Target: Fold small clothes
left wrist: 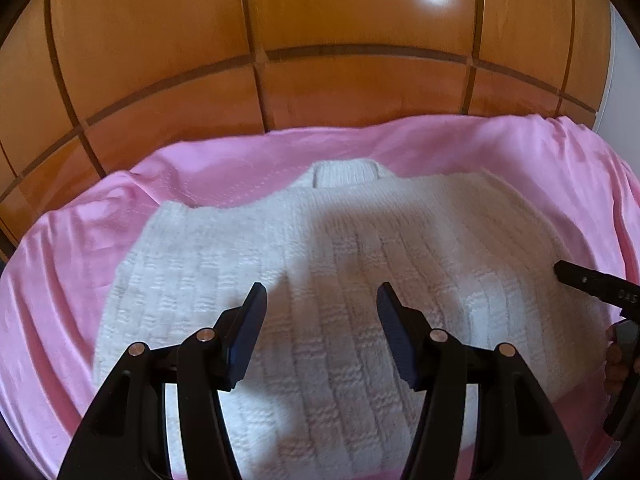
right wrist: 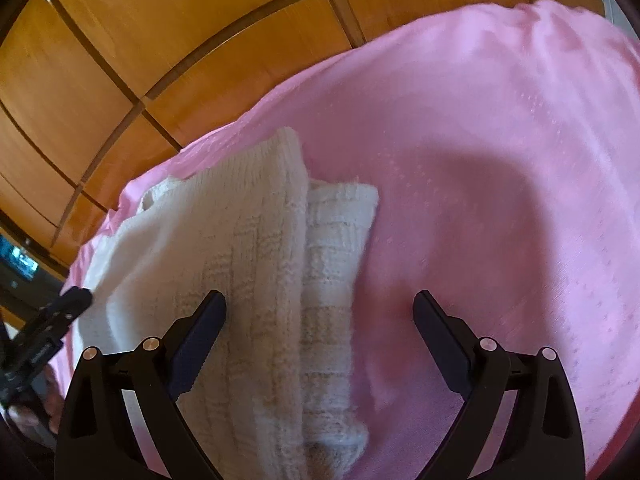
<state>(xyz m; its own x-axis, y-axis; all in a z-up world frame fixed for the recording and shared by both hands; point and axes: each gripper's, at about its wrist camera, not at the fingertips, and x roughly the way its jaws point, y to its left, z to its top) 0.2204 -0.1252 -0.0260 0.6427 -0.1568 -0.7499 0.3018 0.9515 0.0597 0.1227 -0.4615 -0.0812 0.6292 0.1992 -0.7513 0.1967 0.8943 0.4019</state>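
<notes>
A white knitted sweater (left wrist: 320,264) lies folded on a pink cloth (left wrist: 500,160). In the left wrist view it fills the middle, collar at the far side. My left gripper (left wrist: 322,300) hovers over the sweater's middle, open and empty. In the right wrist view the sweater (right wrist: 248,248) lies at the left with a folded sleeve (right wrist: 336,240) along its right edge. My right gripper (right wrist: 320,308) is open and empty above that right edge. The right gripper's finger (left wrist: 588,280) shows at the right of the left wrist view; the left gripper's finger (right wrist: 64,312) shows at the left of the right wrist view.
A wooden panelled surface (left wrist: 280,20) rises behind the pink cloth. Bare pink cloth (right wrist: 500,200) spreads to the right of the sweater. A dark device with a screen (right wrist: 18,264) sits at the far left edge of the right wrist view.
</notes>
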